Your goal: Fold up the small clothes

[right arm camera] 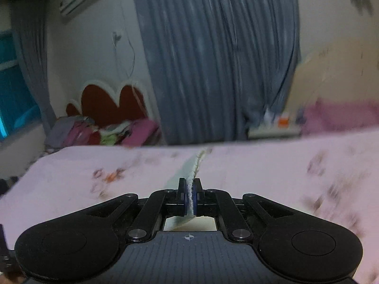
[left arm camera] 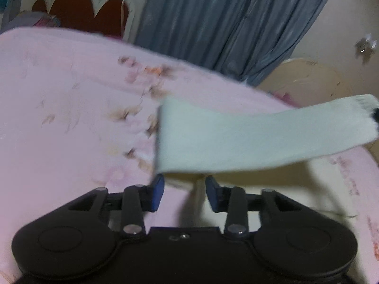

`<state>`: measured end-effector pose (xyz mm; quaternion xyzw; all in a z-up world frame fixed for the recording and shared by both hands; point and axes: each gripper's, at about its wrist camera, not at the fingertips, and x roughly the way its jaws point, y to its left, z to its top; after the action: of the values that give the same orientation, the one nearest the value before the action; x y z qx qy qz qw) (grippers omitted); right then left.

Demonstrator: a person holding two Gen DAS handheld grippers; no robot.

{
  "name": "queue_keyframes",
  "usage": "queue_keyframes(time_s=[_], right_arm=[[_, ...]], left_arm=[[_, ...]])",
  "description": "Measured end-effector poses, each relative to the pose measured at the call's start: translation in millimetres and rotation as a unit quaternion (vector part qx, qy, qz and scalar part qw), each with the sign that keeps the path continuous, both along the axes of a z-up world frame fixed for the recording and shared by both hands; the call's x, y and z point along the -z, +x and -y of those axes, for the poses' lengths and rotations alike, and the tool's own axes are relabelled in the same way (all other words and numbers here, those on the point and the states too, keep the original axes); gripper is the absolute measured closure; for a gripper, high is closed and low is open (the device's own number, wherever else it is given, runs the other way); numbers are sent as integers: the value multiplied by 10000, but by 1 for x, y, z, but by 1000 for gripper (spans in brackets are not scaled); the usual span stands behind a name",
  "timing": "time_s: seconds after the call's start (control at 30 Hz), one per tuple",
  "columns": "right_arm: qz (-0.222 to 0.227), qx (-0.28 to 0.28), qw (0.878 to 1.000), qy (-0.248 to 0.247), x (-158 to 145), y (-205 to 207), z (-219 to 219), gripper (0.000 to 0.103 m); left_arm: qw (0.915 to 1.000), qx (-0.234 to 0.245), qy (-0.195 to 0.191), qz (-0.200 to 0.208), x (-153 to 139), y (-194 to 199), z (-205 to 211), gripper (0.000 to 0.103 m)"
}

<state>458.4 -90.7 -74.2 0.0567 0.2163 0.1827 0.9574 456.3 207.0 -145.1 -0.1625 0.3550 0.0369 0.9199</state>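
Sock point(left arm camera: 236, 139), pale mint-white and long, hangs in the air above the pink bed sheet point(left arm camera: 59, 118). In the left wrist view it stretches like a flat band from the middle of the picture up to the right edge, where its ribbed end point(left arm camera: 366, 103) meets something dark that is cut off. Its near end droops just above the left gripper point(left arm camera: 185, 193). The two blue pads point(left arm camera: 158, 193) of that gripper stand apart with a gap between them, and nothing is pinched there; the sock's lower edge sits just over the gap, and the picture is too blurry to tell if it touches a pad. The right gripper point(right arm camera: 189, 197) is squeezed tight on the sock point(right arm camera: 193, 172). In the right wrist view a fuzzy white edge of the sock runs straight up from between the closed blue pads point(right arm camera: 195, 197), and a pale flap of it hangs under the fingers. The sheet has small brown and orange flower prints and lies under the sock in both views. Beyond the sheet hangs a grey-blue curtain point(right arm camera: 213, 59). To the left of the curtain is a red headboard with a wavy white rim point(right arm camera: 106, 104), with a pile of clothes point(right arm camera: 101, 132) in front of it.
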Motion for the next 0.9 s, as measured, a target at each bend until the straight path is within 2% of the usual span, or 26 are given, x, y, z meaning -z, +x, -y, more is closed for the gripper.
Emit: queue_keyframes(time_s=[0.07,0.13,0.2,0.37,0.53,0.63,0.73,0.83,0.87,0.9], right_arm=[[-233,190,9994,-181,13,4,8,100],[-511,396,9976,-241,31,6,21,100],[-705,518,9959,-234,45,4,32,100],[-756,620,9951,-163,52,-6,49,100],[-703,551,9959,-157,41,-3,47,100],[-663,509,9964,-171,37,-3,46,100],[-505,559,9970,-159,31,-7,49,100],[-167,673,9976,-65,24,-18,61,100],[-239,716,9971,-111,31,-16,64,100],[-708,767,9937,-398,50,-5,64,100]], left_arm=[[9999,-2,26,-99,3,2,-1,70],[9996,81,216,-157,3,4,1,81],[9990,168,370,-200,4,5,2,83],[9983,323,440,-191,-3,5,3,91],[9987,374,331,62,-11,1,10,78],[9971,452,522,-313,2,11,19,78],[9982,358,374,-292,3,12,16,80],[9975,434,463,-305,3,12,18,81],[9970,474,534,-310,3,12,19,81],[9965,503,593,-321,2,13,20,81]])
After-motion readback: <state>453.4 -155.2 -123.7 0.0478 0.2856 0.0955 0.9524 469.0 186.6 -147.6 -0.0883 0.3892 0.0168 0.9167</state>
